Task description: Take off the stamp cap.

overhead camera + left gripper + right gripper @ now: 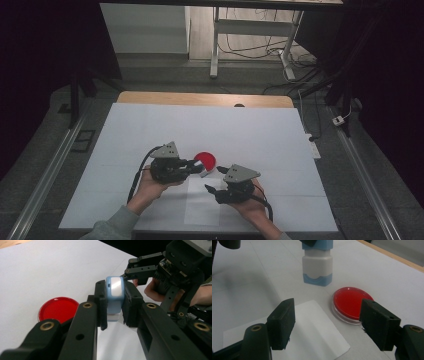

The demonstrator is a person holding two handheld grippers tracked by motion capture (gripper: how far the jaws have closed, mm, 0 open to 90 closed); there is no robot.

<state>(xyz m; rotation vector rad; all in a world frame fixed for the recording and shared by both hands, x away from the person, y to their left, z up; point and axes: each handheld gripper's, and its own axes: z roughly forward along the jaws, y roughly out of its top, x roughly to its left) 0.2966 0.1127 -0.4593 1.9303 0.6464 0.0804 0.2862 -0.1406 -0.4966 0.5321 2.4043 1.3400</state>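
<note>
High view: left gripper (196, 166) and right gripper (214, 190) work over the table (150, 125), beside the red dish (206, 159).

Left gripper view: jaws pinch a blue-white bottle (114, 298).

Right gripper view: jaws spread above paper (312, 325); bottle beyond, off the table.

Black left claw (196, 165) and right claw (212, 191), brass-coloured pivot screws, grey three-cornered top plates, black trailing cables, grey-green sleeve (111, 226)
</note>
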